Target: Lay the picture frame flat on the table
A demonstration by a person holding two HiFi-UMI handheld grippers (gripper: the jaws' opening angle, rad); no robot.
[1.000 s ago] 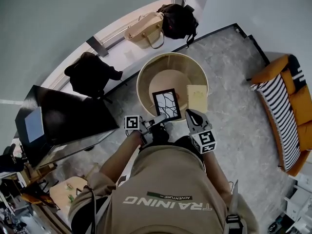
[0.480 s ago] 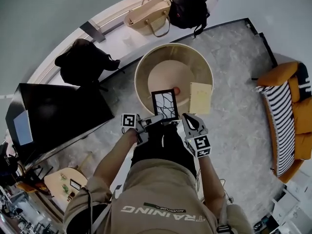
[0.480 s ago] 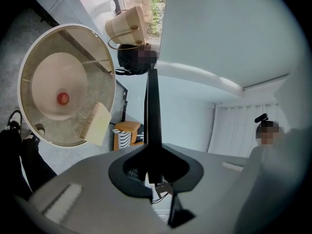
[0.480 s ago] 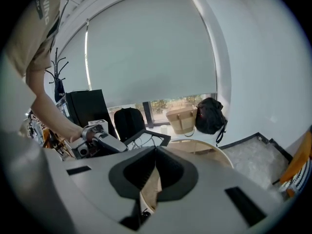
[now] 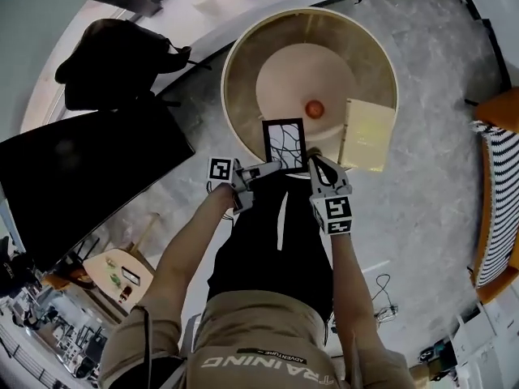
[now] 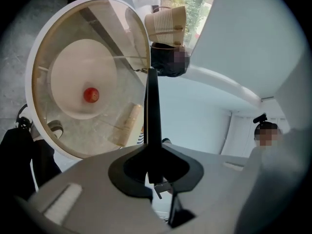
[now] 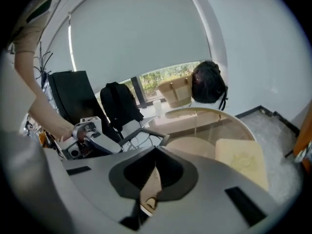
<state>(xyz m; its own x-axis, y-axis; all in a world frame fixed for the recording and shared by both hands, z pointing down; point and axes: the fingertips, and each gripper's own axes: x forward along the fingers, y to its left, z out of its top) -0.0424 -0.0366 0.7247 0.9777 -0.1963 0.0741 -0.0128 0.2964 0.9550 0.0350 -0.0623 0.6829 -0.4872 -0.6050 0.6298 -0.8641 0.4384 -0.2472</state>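
Picture frame (image 5: 285,143): black border and a white sheet with dark branching lines. It is held over the near rim of the round table (image 5: 226,87), its patterned face turned up toward the head camera. In the left gripper view it shows edge-on as a thin black bar (image 6: 152,106). Whether it touches the glass cannot be told.

Left gripper (image 5: 266,168): it meets the frame at the lower left corner, and its jaws are clamped on the frame's edge (image 6: 154,152).

Right gripper (image 5: 313,160): it sits just beside the frame's lower right corner. Its jaws are drawn together on a tan strip (image 7: 150,186), possibly a prop from the frame's back, though the view is too poor to confirm this.

Table: a glass top in a pale wooden ring, with a round beige base showing through. A red ball (image 5: 315,109) lies at the middle, beyond the frame's top edge. A cream pad (image 5: 367,134) lies to the right of the frame, near the rim.

Surroundings: a black panel (image 5: 81,177) stands well to the left of the table, with a dark bag (image 5: 105,55) beyond it. A striped sofa (image 5: 495,217) is at the right edge of the head view.
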